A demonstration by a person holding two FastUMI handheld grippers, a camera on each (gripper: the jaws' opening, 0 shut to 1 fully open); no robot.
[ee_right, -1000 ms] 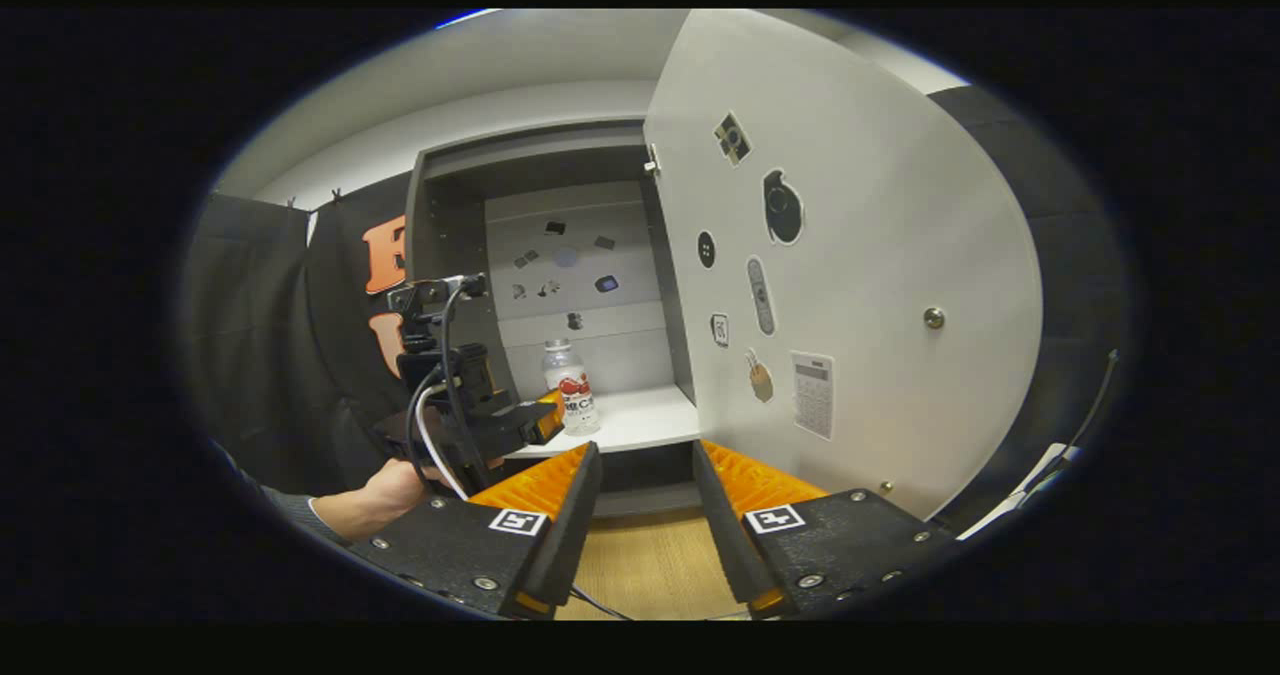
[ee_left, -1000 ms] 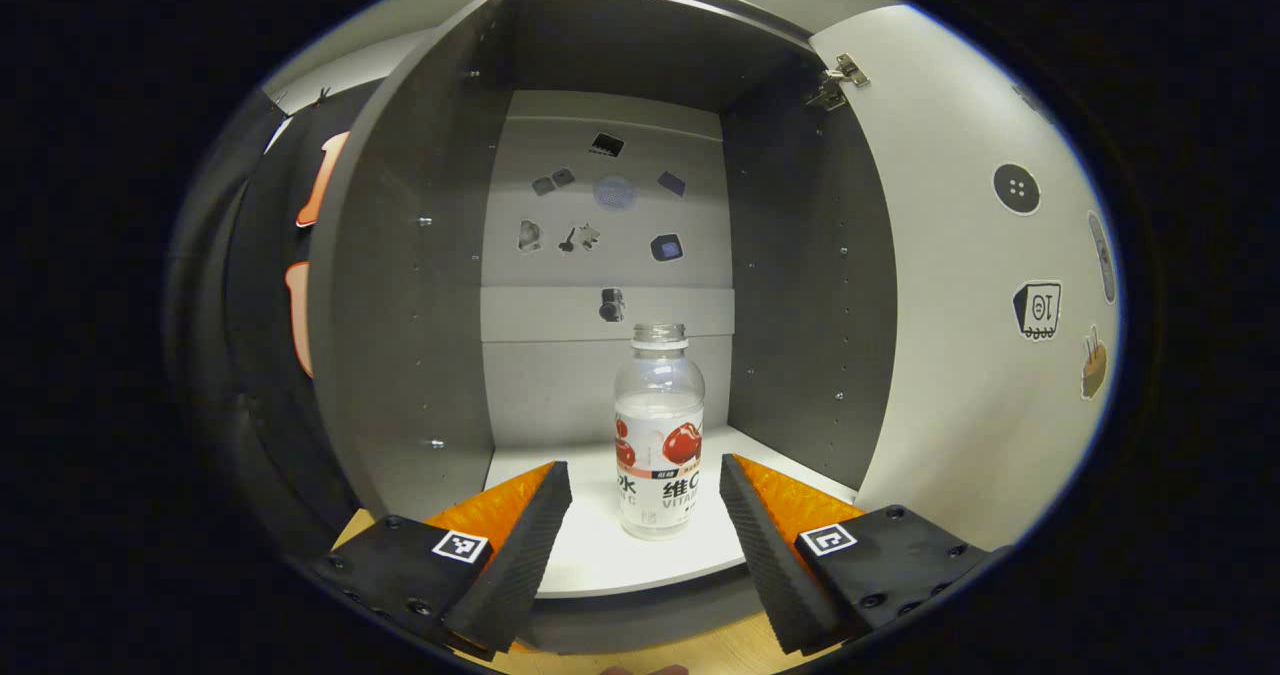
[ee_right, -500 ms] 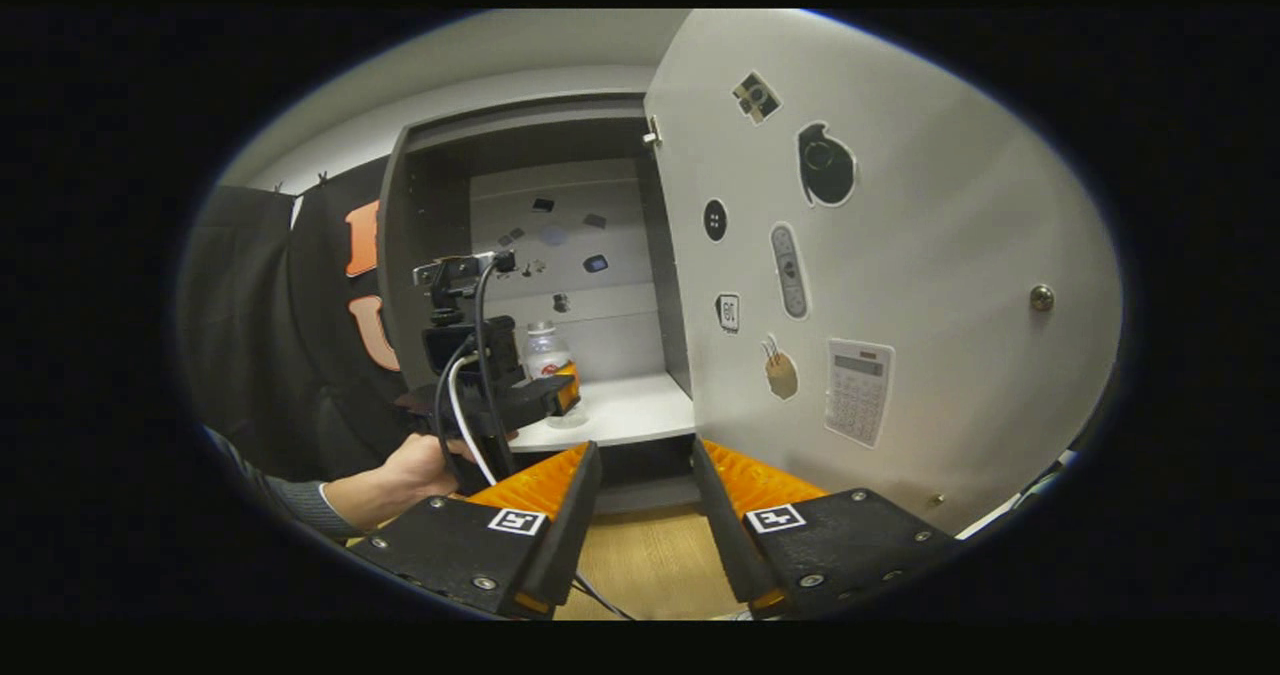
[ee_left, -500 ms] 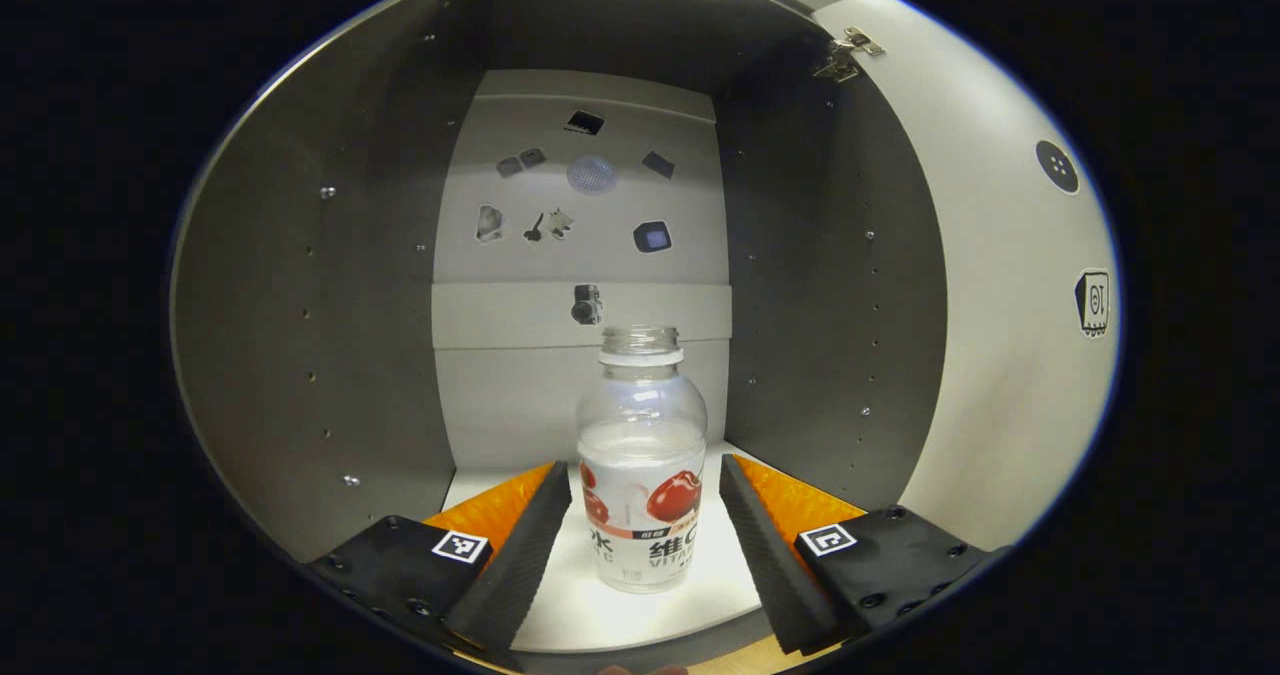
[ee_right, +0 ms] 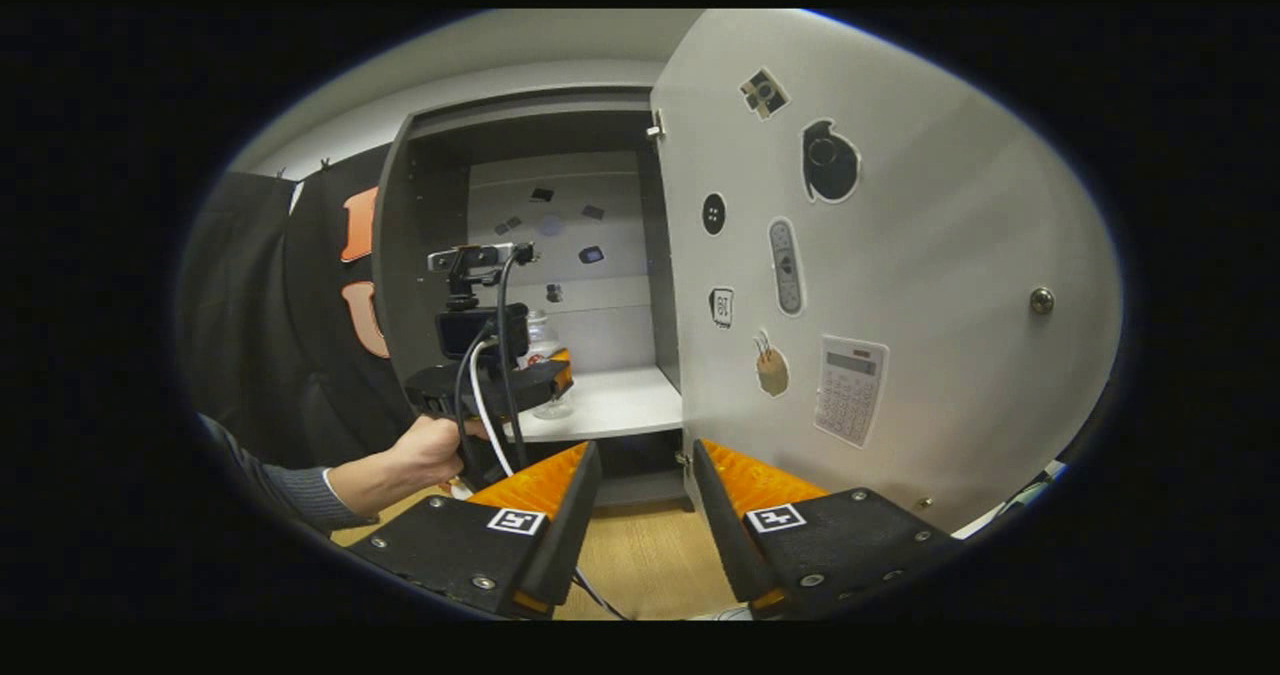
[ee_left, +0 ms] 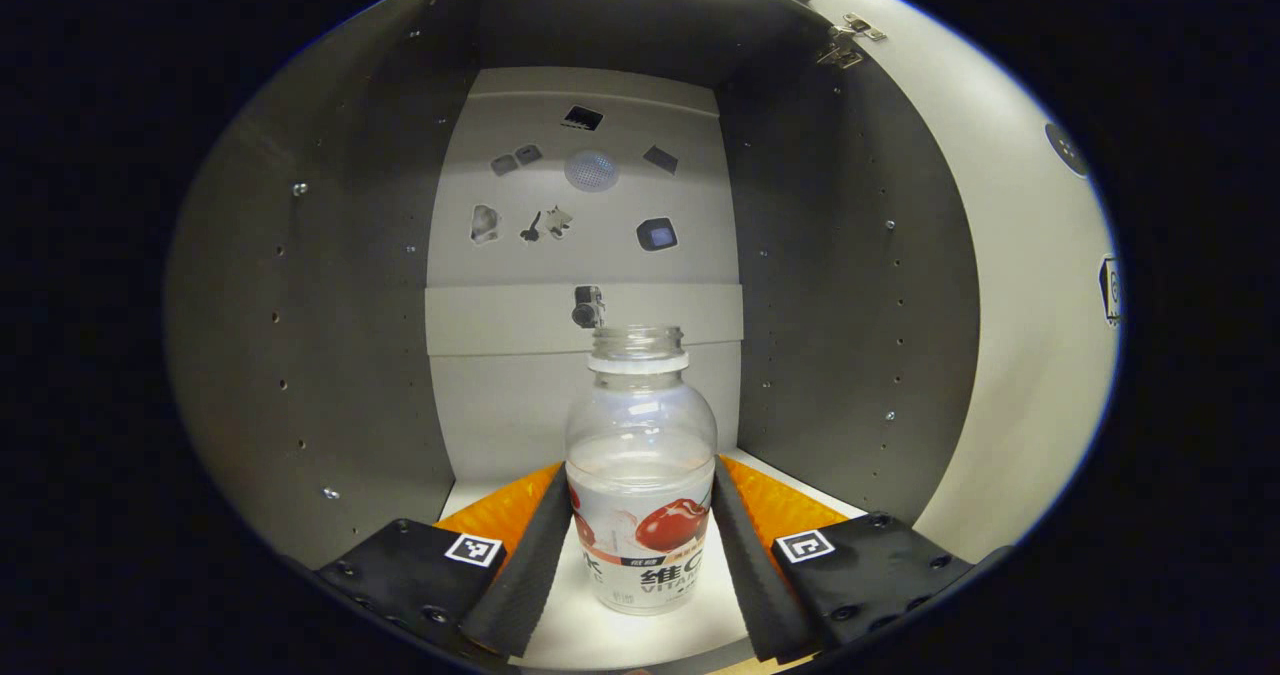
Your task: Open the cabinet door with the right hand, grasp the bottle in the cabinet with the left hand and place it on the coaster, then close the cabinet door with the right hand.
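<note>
1. Grey matte panels form your cabinet (ee_left: pixel 330 285); its pale door (ee_right: pixel 900 255) stands swung open, stickers on its inner face
2. Clear plastic, the capless bottle (ee_left: pixel 640 475) stands upright on the white shelf (ee_left: pixel 590 635); it looks light, smooth and crushable, so squeeze its labelled belly gently
3. Your left gripper (ee_left: pixel 640 545) brackets it, fingers touching or nearly so
4. Your right gripper (ee_right: pixel 645 515) hangs spread, holding nothing

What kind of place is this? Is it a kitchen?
Probably a test booth, not a kitchen: a bare cabinet with stickers on its open door, one bottle inside, and black cloth hung behind.
</note>
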